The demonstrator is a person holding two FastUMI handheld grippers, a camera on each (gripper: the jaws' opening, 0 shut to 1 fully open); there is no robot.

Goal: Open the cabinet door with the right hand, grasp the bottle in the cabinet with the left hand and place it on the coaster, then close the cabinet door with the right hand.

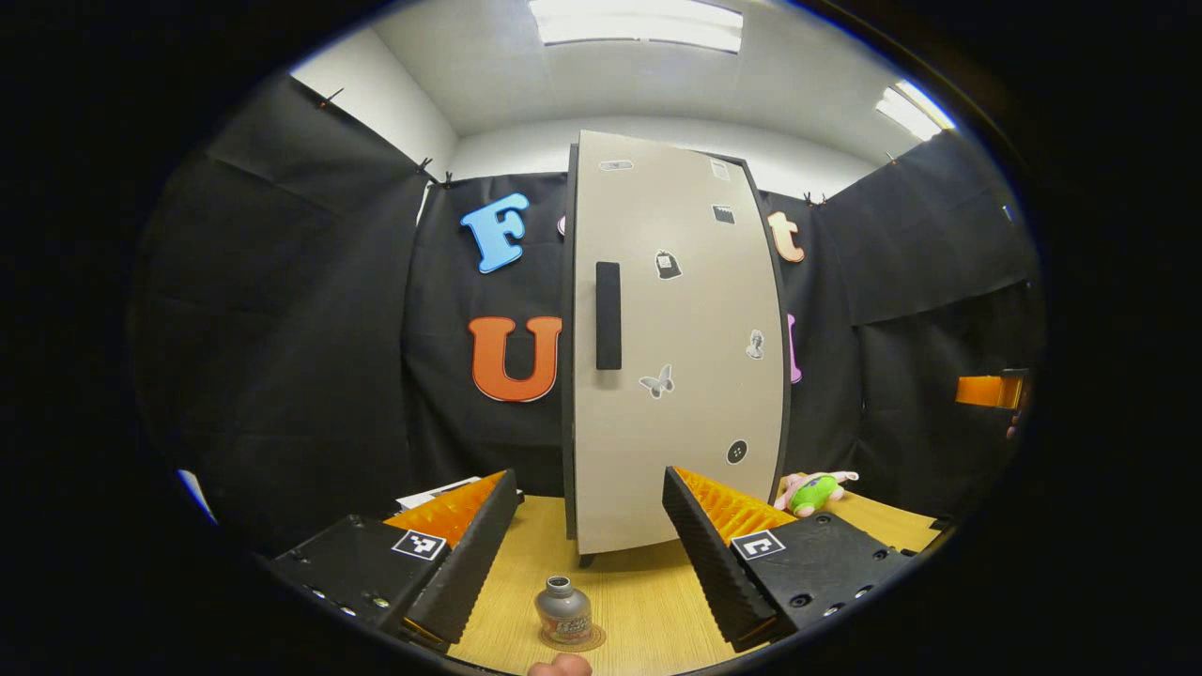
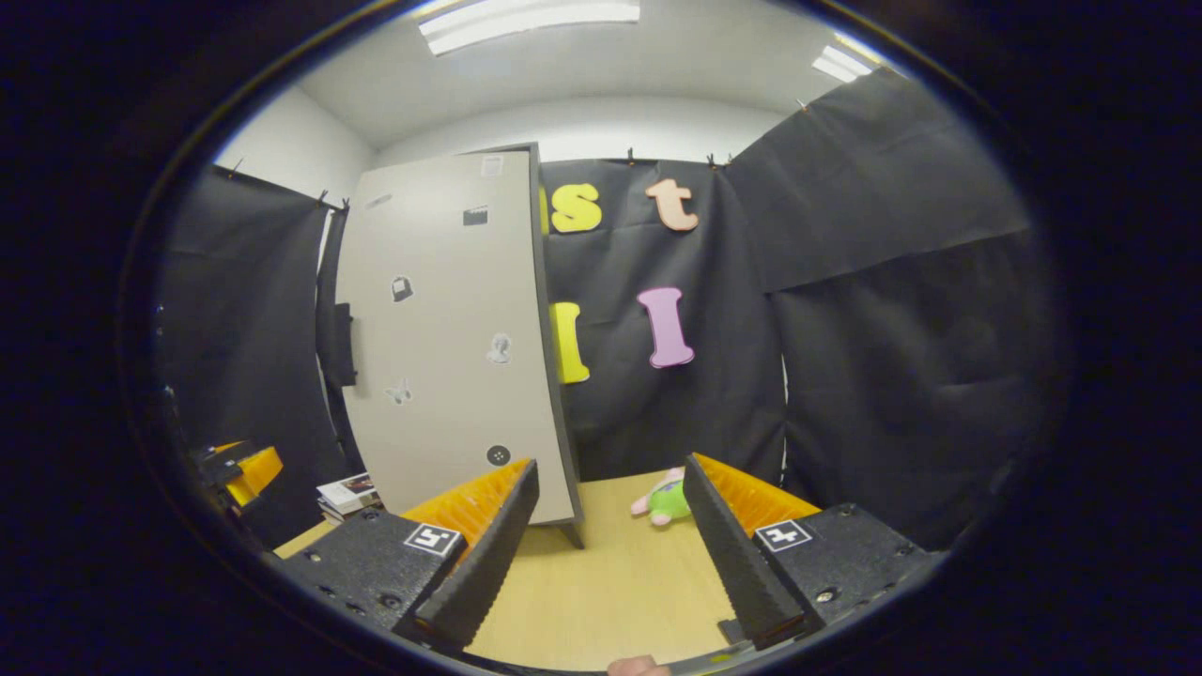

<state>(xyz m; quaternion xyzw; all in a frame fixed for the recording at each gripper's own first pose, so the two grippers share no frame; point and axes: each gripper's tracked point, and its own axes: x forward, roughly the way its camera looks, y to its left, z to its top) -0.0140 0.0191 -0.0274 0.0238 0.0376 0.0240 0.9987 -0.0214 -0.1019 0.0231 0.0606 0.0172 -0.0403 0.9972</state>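
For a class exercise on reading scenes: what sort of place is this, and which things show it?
Probably a staged recording booth, not a home: black cloth walls hang around a wooden table that bears a small cabinet, a bottle and a plush toy.

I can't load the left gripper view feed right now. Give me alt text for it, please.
The small grey bottle stands upright on a round coaster on the light wooden table, between the left gripper's open black-and-orange fingers. Behind it, the tall beige cabinet door with its black vertical handle looks closed. A green and pink plush toy lies to the right of the cabinet.
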